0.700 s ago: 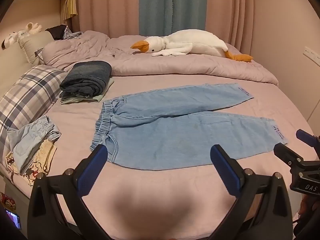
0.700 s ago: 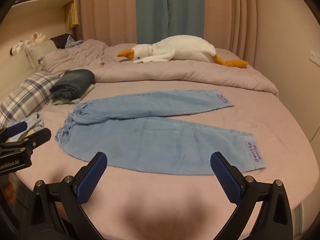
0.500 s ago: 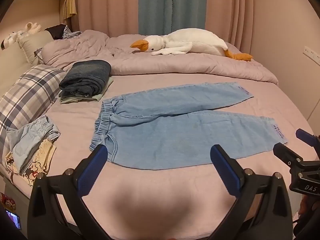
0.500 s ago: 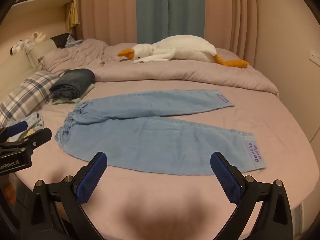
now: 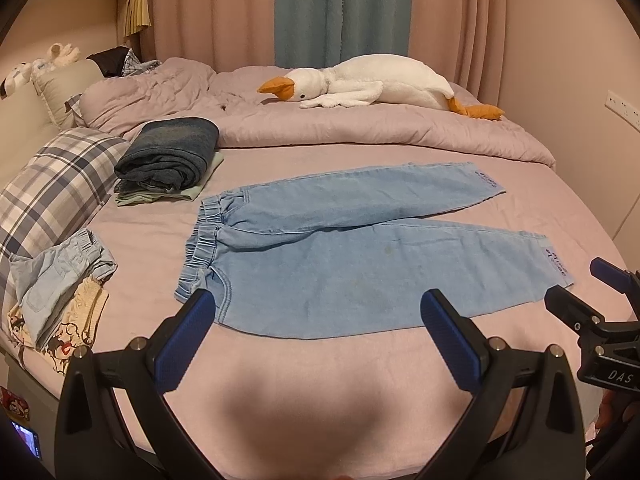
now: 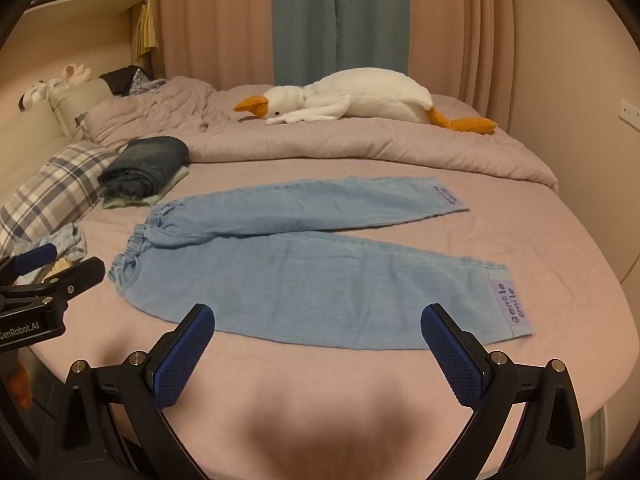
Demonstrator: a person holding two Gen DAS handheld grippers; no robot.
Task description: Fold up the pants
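Light blue denim pants (image 5: 360, 248) lie flat on the pink bed, waistband to the left, both legs spread to the right; they also show in the right wrist view (image 6: 312, 264). A lilac label (image 6: 512, 300) marks the near cuff. My left gripper (image 5: 316, 316) is open and empty, hovering just short of the pants' near edge by the waistband. My right gripper (image 6: 316, 328) is open and empty, just short of the near leg. The right gripper also shows in the left wrist view (image 5: 592, 296), near the near cuff; the left one shows in the right wrist view (image 6: 52, 268).
A folded stack of dark jeans (image 5: 168, 160) sits left of the waistband. A plaid pillow (image 5: 44, 196) and crumpled clothes (image 5: 56, 292) lie at the left edge. A goose plush (image 5: 376, 88) rests on the bunched duvet (image 5: 360, 132) at the back. A wall stands on the right.
Both views have crept slightly forward and down towards the pants. The pants have not moved and both grippers stay open.
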